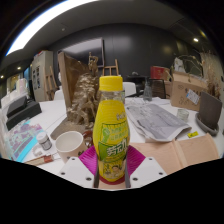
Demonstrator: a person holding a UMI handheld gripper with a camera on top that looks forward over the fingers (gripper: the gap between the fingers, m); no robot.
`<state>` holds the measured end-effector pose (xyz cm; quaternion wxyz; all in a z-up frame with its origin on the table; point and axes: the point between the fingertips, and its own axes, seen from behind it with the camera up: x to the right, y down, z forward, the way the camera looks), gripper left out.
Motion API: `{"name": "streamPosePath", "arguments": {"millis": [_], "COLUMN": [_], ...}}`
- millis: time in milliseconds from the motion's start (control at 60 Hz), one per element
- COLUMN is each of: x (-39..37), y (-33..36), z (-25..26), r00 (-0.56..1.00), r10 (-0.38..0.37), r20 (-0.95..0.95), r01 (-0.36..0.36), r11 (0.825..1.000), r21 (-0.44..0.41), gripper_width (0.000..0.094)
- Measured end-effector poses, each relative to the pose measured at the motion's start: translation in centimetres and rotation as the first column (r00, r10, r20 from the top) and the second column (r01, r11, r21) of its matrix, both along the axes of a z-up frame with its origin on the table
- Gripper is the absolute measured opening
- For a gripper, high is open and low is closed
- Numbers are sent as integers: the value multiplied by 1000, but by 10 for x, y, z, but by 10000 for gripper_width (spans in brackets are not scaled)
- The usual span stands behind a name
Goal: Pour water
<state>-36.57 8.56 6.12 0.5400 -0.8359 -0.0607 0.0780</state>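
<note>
A yellow drink bottle (111,128) with a yellow cap and a green and yellow label stands upright between my fingers. My gripper (111,165) is shut on the bottle's lower body, both magenta pads (91,160) pressing its sides. A white paper cup (70,144) stands on the white table (45,120) just to the left of the bottle and slightly beyond my left finger. The bottle's base is hidden behind my fingers.
A brown cardboard sheet (185,152) lies to the right. Papers (158,120) lie beyond the bottle on the right. A wooden block tower (88,92) and a cardboard box (72,70) stand behind. Clutter (22,108) sits at the left.
</note>
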Motion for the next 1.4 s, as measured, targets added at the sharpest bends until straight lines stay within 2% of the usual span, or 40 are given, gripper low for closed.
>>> {"name": "streamPosePath", "arguments": {"millis": [117,150,200,217,233,383,533,650,850,1083,1167,1400], "x": [1,3,6,7,10,25,28,15,-7,-12,-14,-2], "y": [-4,-6,-11,-12,-14,-52,-125,-201,-319,-397,-408,-420], "z": [0,-2,0,2,3,41,94,130,157,173,178,194], "r00": [1000,999,998,998,997,988,973,967,954,940,941,944], "r10": [-16,-27,-48,-58,-68,-153,-227,-248,-289,-324,-327,-300], "r20": [-13,-18,-32,-35,-36,-8,38,53,84,102,88,137], "r01": [16,27,47,56,66,152,230,253,299,337,337,316], "r11": [1000,999,998,997,996,985,968,960,943,929,928,942], "r21": [1,-22,-47,-51,-54,-83,-97,-118,-144,-151,-155,-116], "gripper_width": [486,590,809,863,873,858,859,860,859,863,866,864]}}
